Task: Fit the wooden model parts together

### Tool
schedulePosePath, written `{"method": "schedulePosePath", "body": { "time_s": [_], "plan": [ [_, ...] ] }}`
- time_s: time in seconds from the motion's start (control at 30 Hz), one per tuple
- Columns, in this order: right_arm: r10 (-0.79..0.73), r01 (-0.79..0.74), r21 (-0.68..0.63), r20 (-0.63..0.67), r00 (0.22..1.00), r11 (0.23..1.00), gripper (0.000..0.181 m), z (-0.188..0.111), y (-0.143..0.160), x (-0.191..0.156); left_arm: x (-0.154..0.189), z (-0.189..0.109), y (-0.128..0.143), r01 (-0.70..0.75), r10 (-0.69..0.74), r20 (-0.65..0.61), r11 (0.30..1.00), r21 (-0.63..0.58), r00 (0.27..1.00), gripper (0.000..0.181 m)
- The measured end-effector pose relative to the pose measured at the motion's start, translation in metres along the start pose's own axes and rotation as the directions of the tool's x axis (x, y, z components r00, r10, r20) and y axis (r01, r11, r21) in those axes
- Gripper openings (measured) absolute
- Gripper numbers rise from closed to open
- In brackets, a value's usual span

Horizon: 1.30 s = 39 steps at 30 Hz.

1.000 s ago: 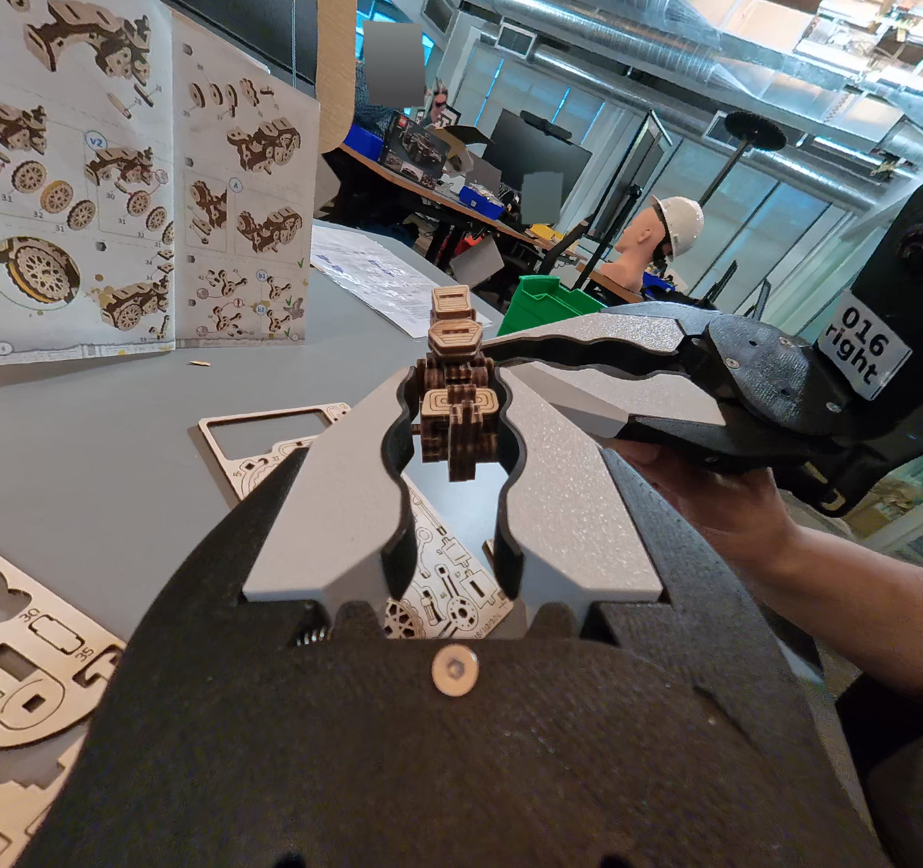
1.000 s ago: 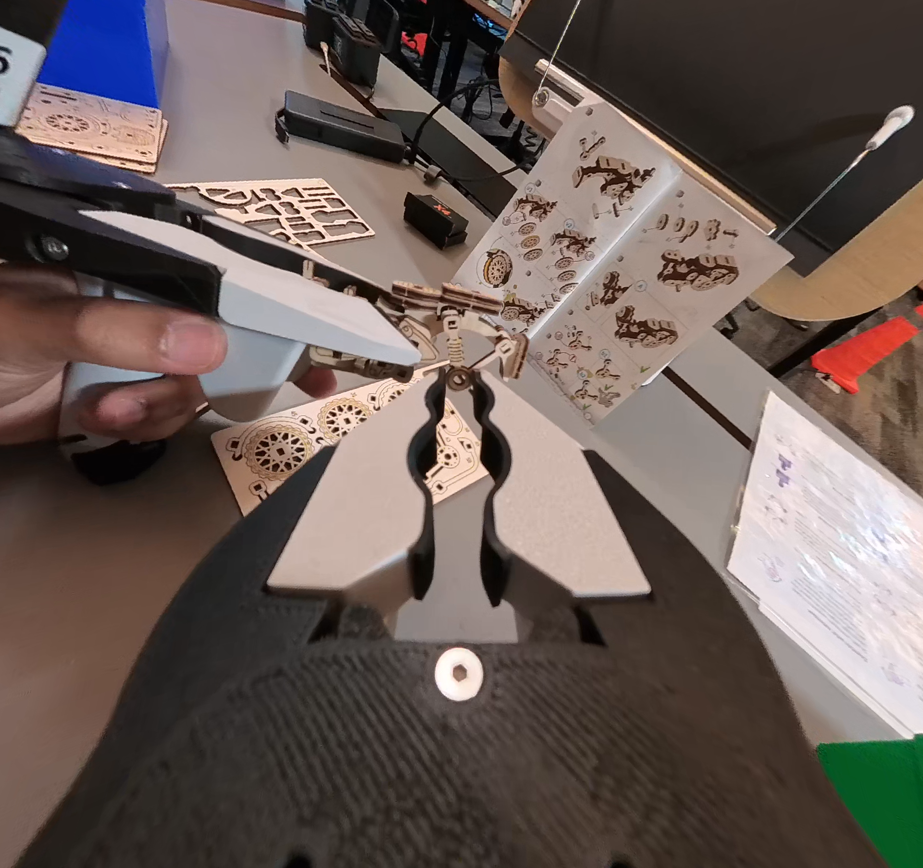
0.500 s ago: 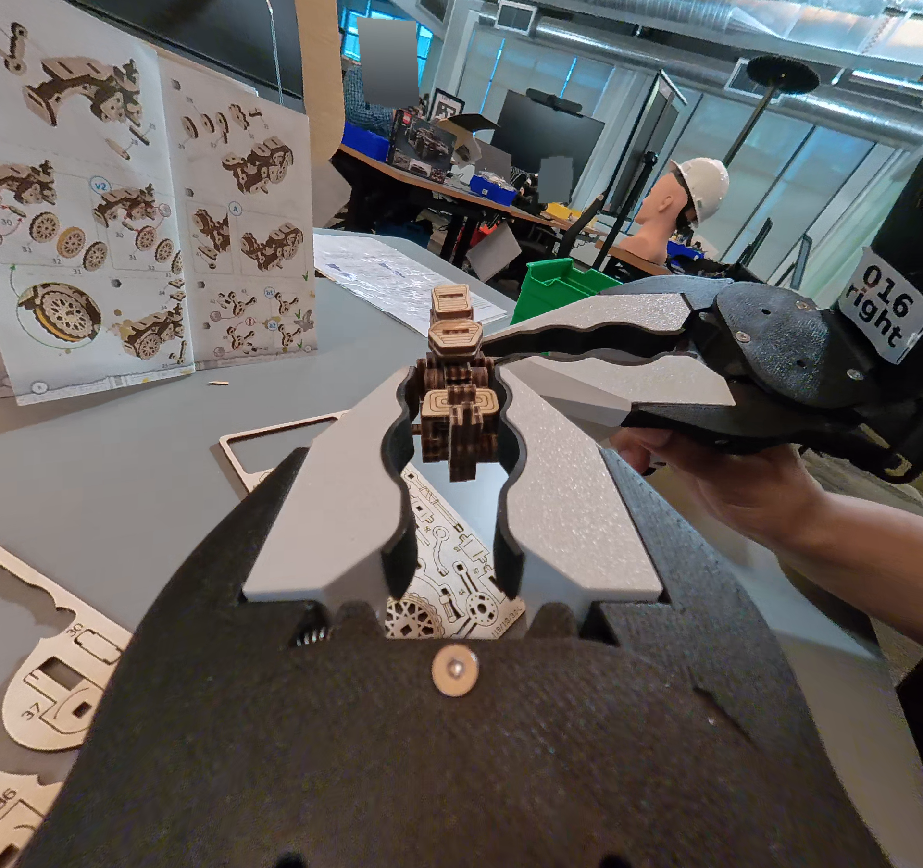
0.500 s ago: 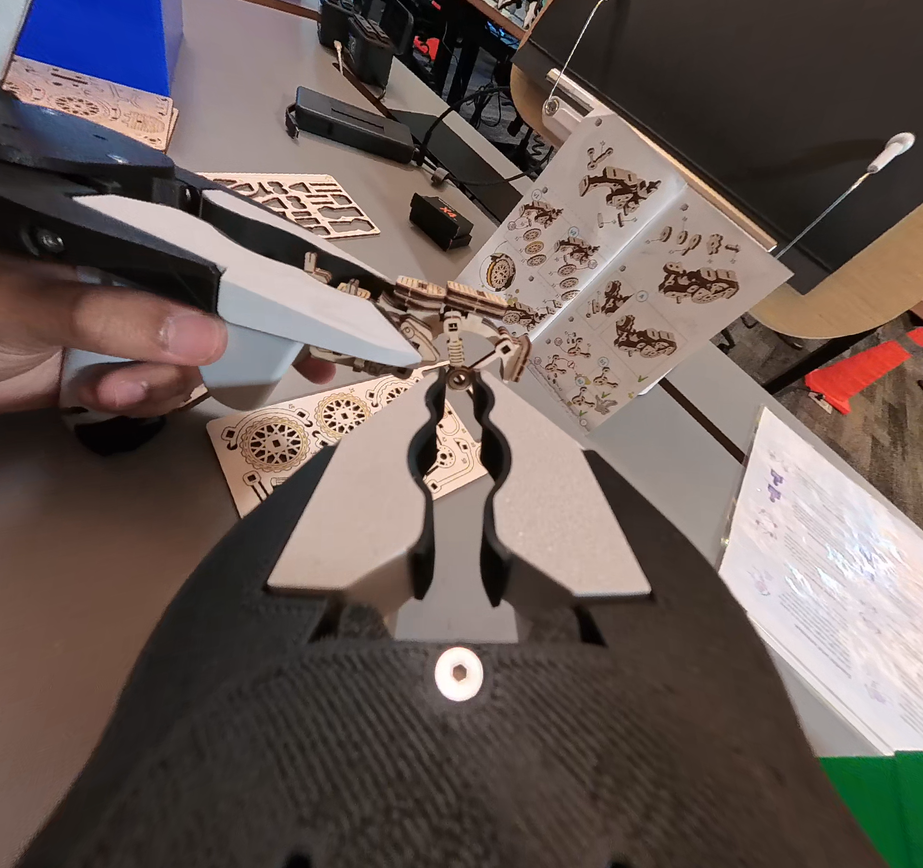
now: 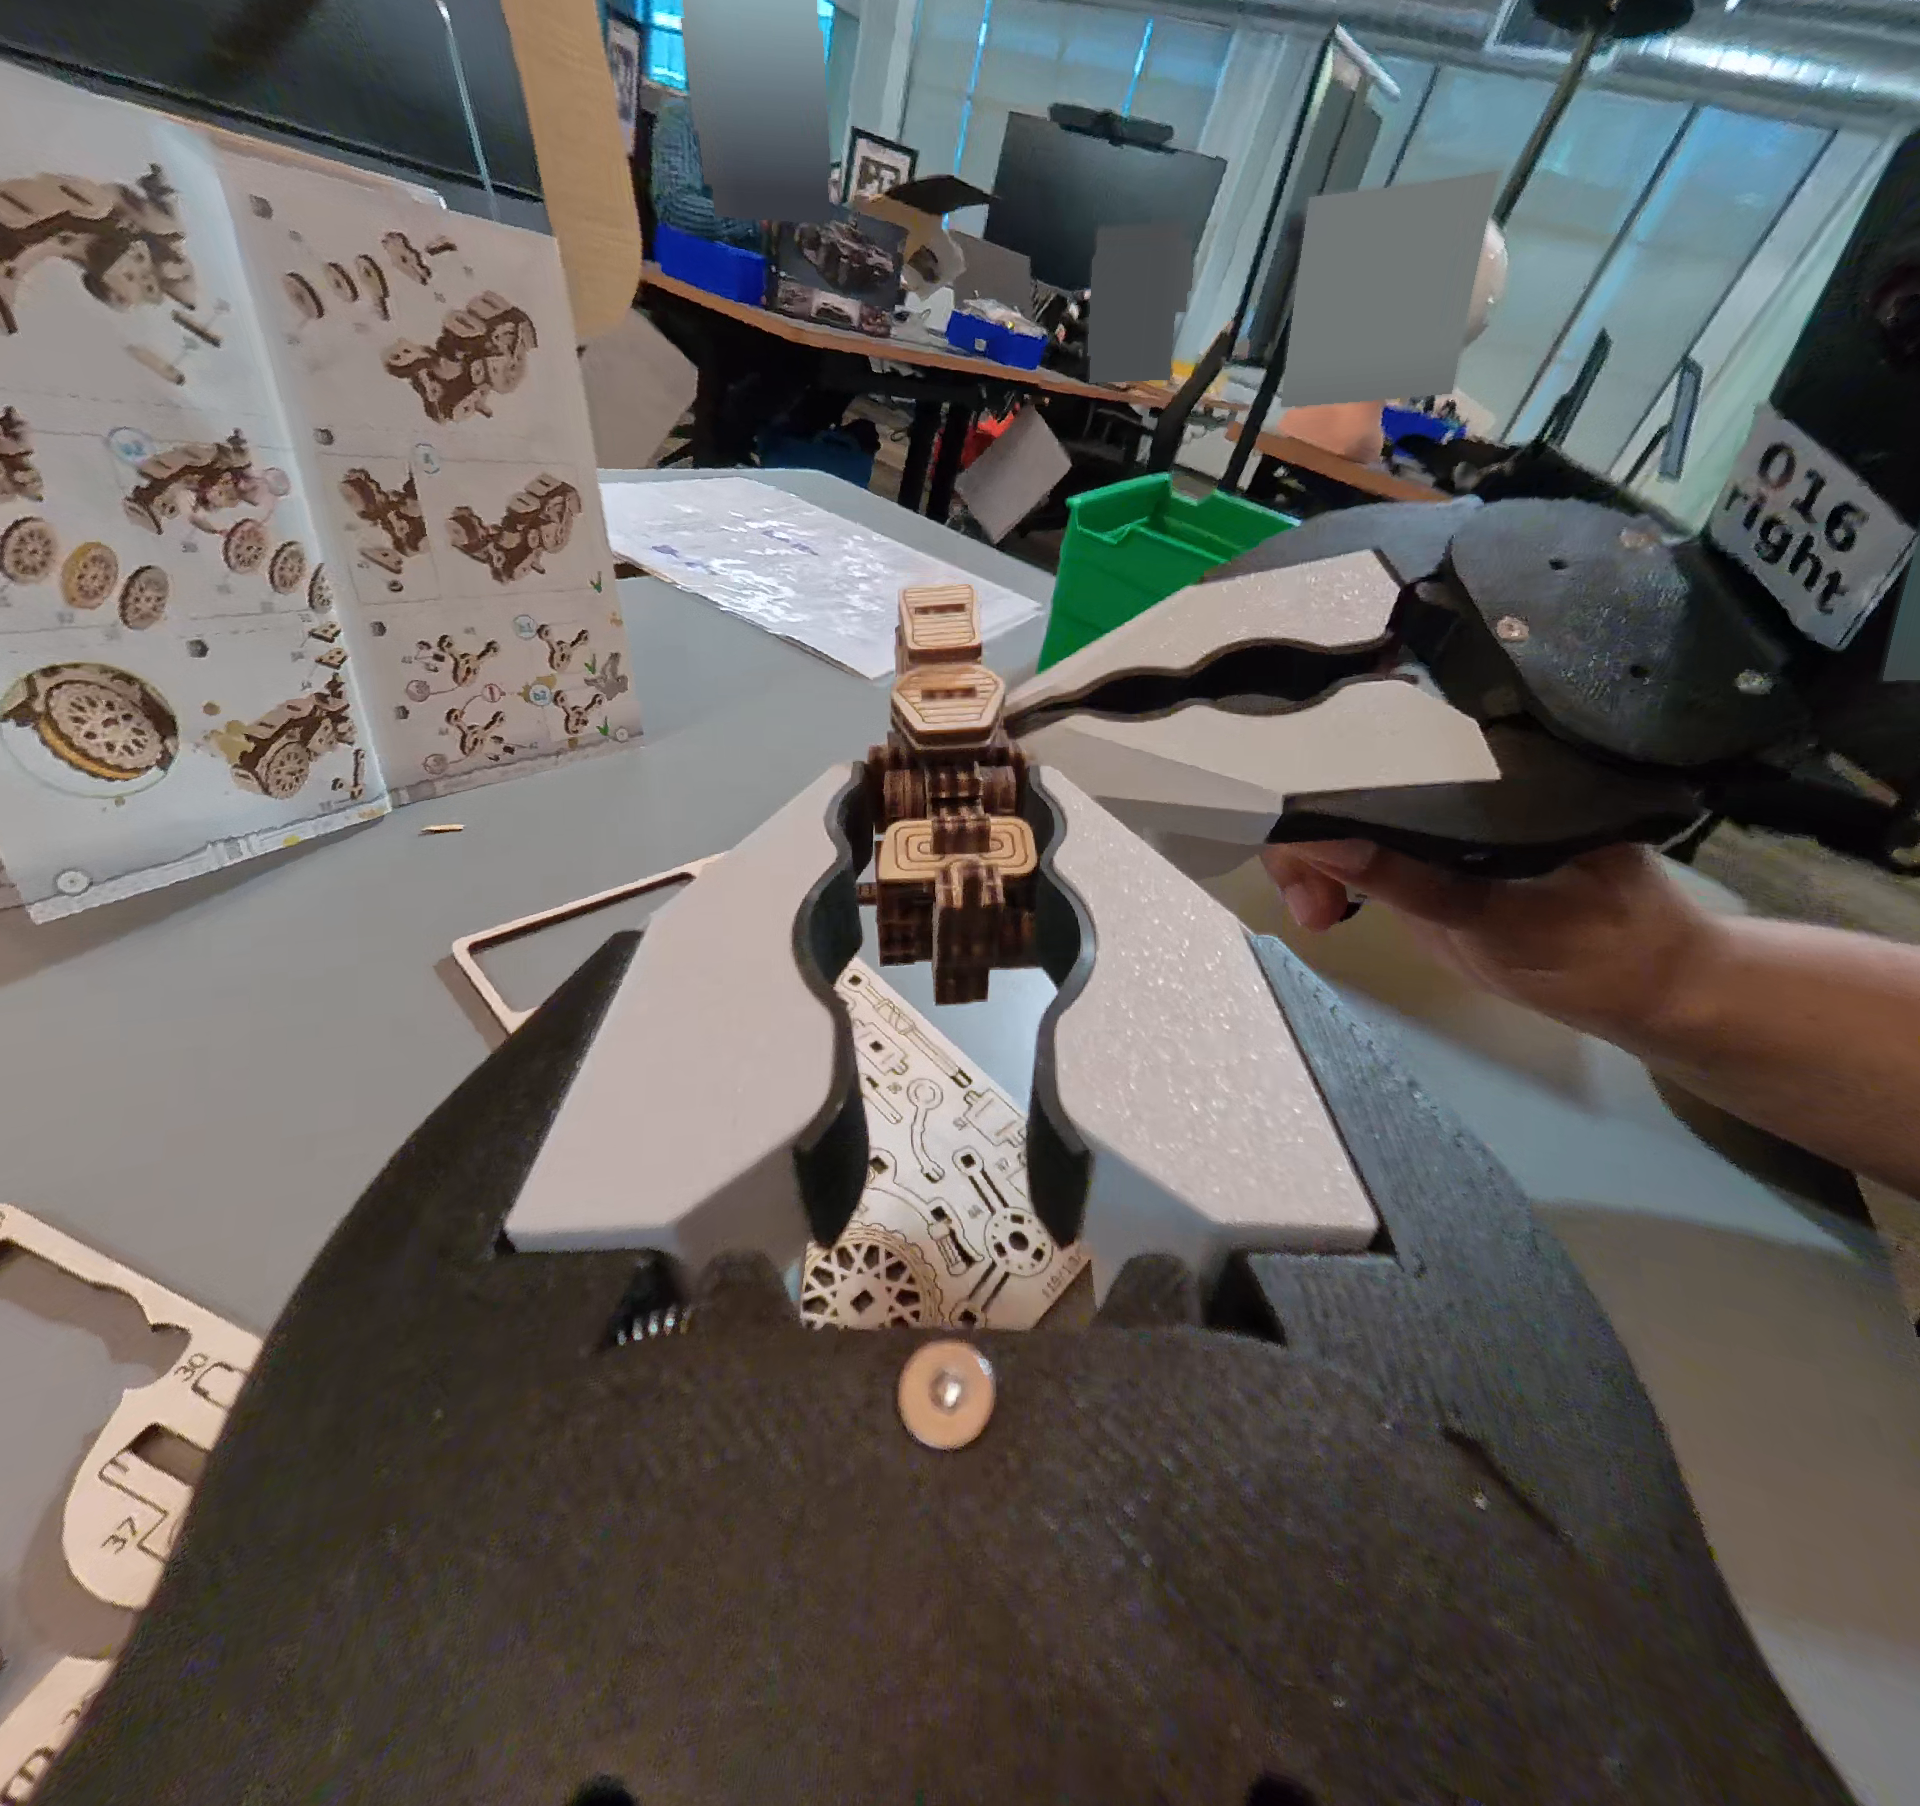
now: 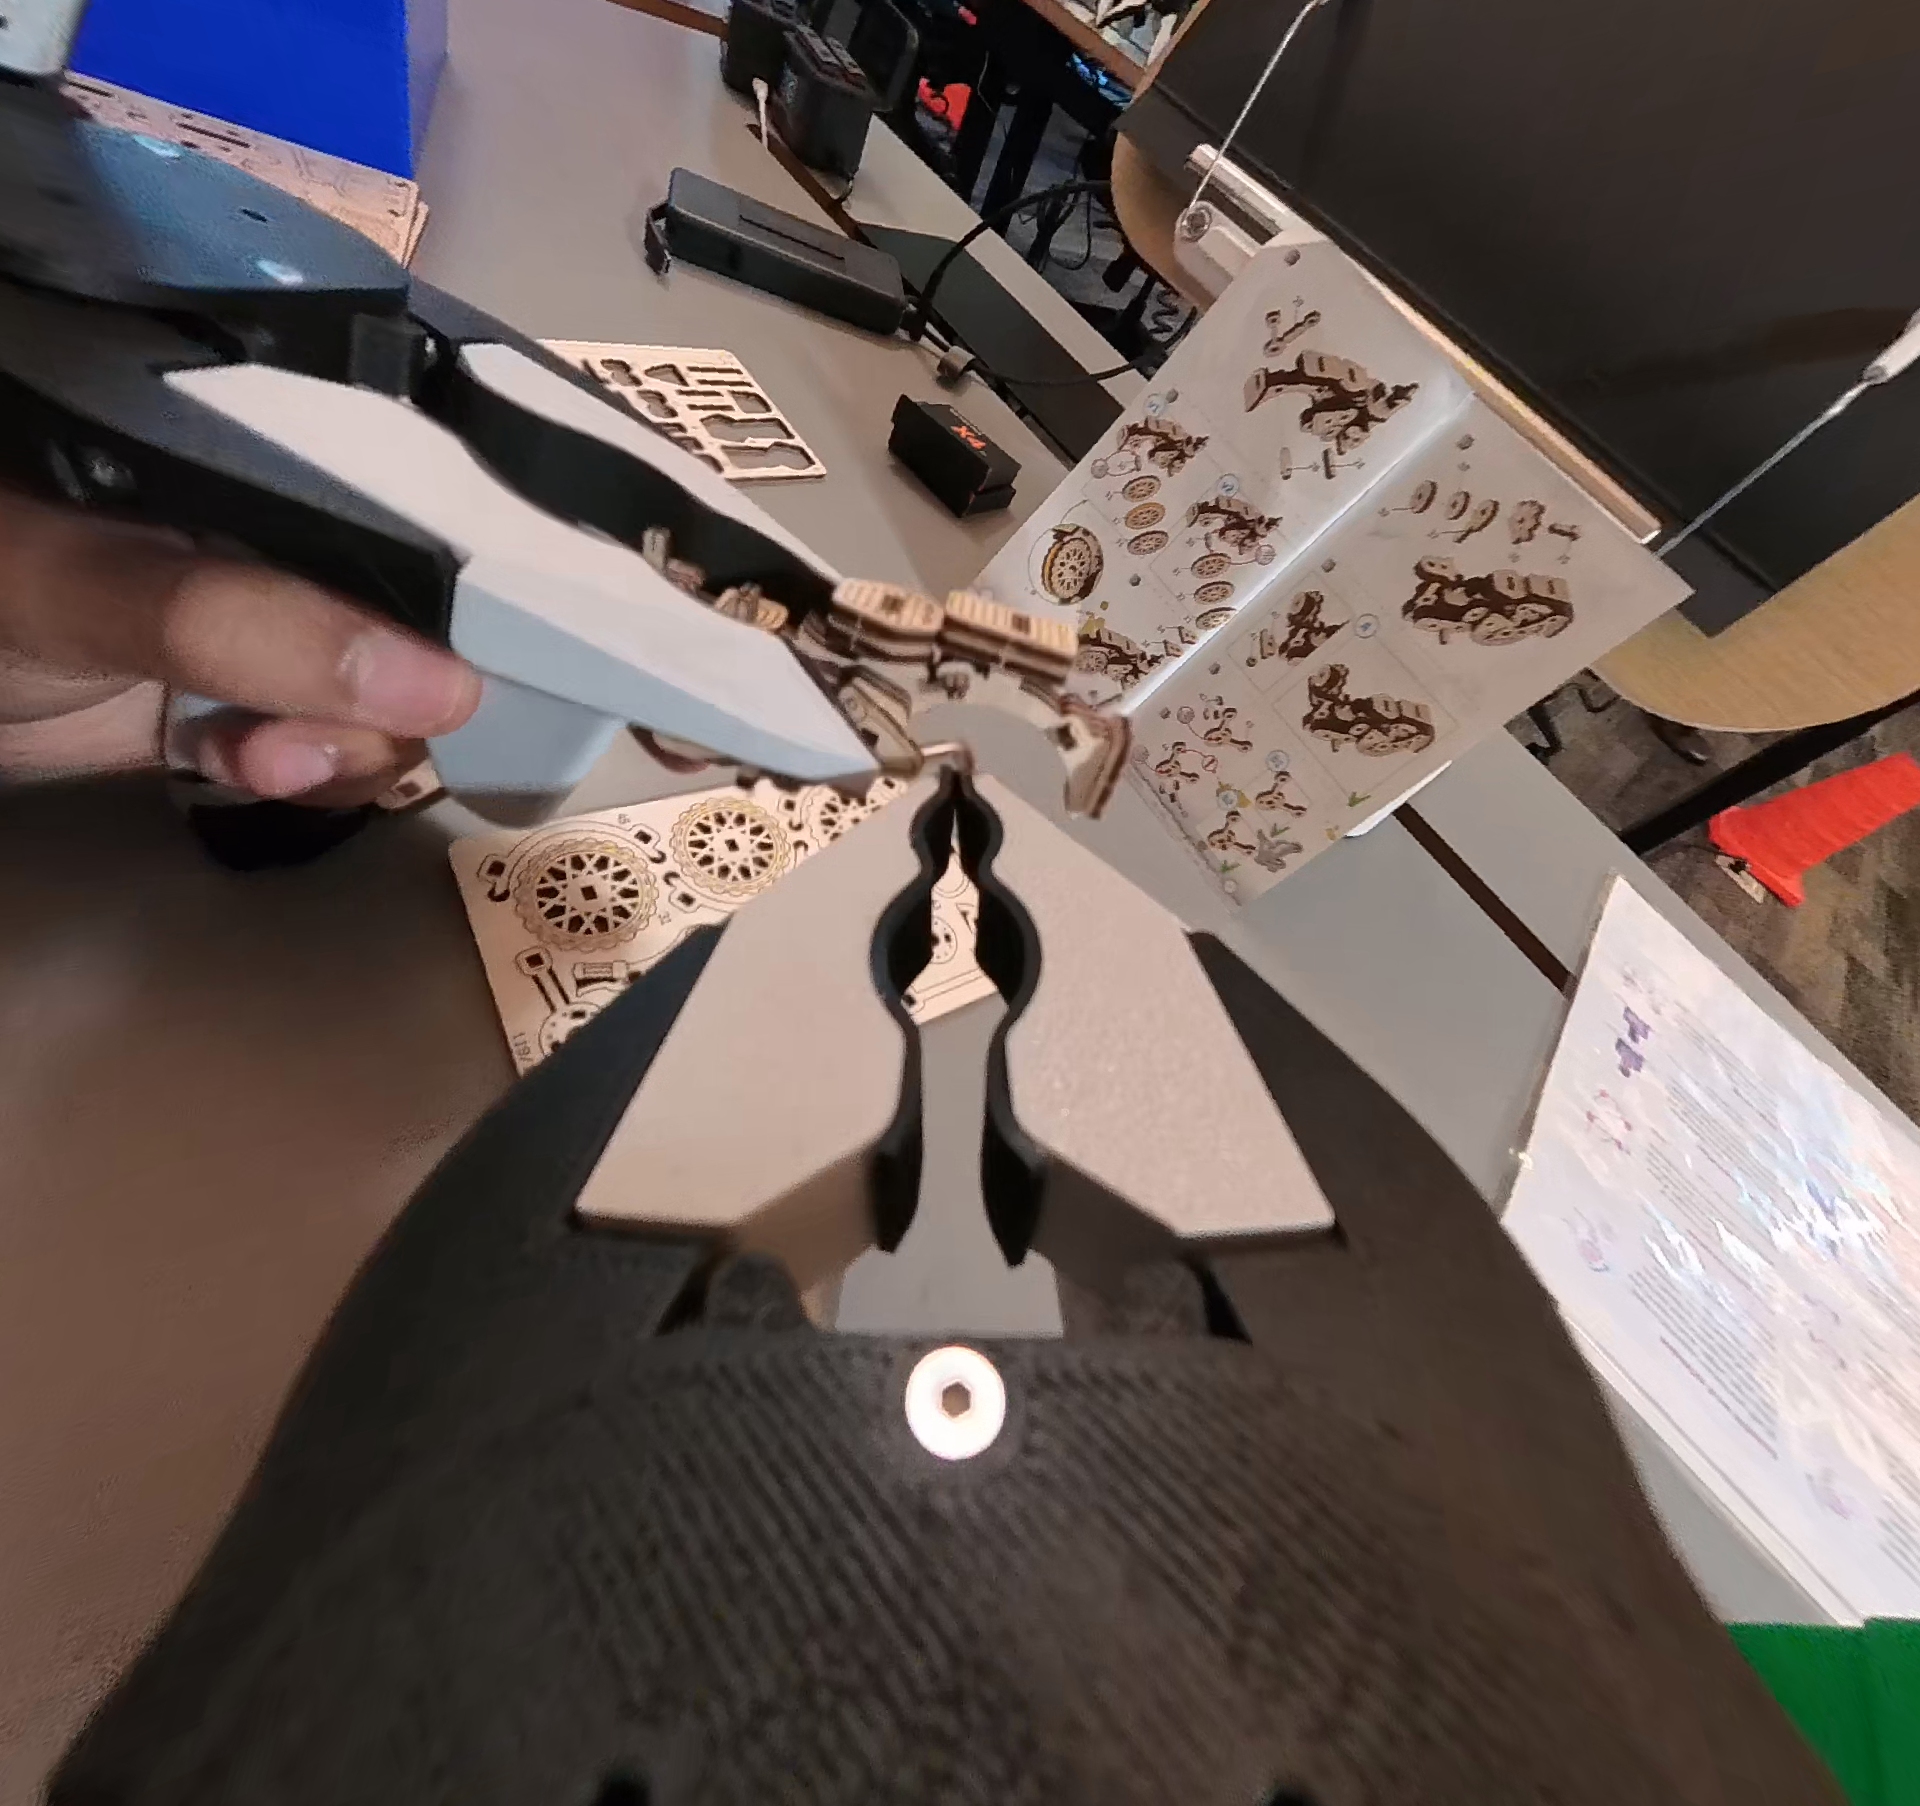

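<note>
Wooden model sub-assembly [image 5: 951, 821] held above table, clamped between left gripper [image 5: 945, 883] fingers, long axis pointing away along them, two slatted caps stacked at far end. Right gripper [image 6: 951, 780] comes from right, roughly square to that axis, tips pinched almost shut just beside upper cap; whether they hold small pin, cannot tell. Part sheet [image 5: 914, 1185] lies below on grey table [image 5: 260, 1008]; instruction sheet [image 5: 312, 509] propped behind.

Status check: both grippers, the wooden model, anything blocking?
Left gripper shut on wooden model, held above the table. Right gripper shut at the model's side, on what looks like a small pin. Nothing blocking; parts sheet lies below.
</note>
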State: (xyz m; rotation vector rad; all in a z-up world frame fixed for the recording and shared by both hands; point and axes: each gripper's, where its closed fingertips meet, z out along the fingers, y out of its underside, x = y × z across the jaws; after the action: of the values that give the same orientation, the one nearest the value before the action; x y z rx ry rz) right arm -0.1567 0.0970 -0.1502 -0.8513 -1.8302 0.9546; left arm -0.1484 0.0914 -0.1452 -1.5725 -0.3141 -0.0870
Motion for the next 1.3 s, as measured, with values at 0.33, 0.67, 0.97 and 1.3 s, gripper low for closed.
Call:
{"method": "schedulePosePath", "body": {
  "time_s": [0.33, 0.67, 0.97, 1.3],
  "plan": [
    [0.078, -0.078, 0.032, 0.005, 0.997, 0.996, 0.0, -0.004, -0.003, 0.007, -0.018, -0.008, -0.011, 0.155, -0.158, 0.029, 0.984, 0.088, 0.987, 0.025],
    [0.389, -0.349, -0.226, 0.166, 0.906, 0.909, 0.007, 0.012, 0.058, 0.0, -0.042, -0.015, -0.012, 0.243, -0.255, 0.104, 0.963, 0.116, 0.961, 0.025],
    [0.335, -0.253, -0.364, 0.183, 0.924, 0.896, 0.028, 0.032, 0.083, -0.026, -0.033, -0.007, 0.0, 0.248, -0.25, 0.091, 0.968, 0.035, 0.964, 0.025],
    [0.435, -0.378, -0.299, 0.151, 0.888, 0.876, 0.025, 0.021, 0.075, 0.002, -0.026, -0.007, 0.0, 0.26, -0.259, 0.044, 0.966, -0.001, 0.965, 0.025]
  ]
}}
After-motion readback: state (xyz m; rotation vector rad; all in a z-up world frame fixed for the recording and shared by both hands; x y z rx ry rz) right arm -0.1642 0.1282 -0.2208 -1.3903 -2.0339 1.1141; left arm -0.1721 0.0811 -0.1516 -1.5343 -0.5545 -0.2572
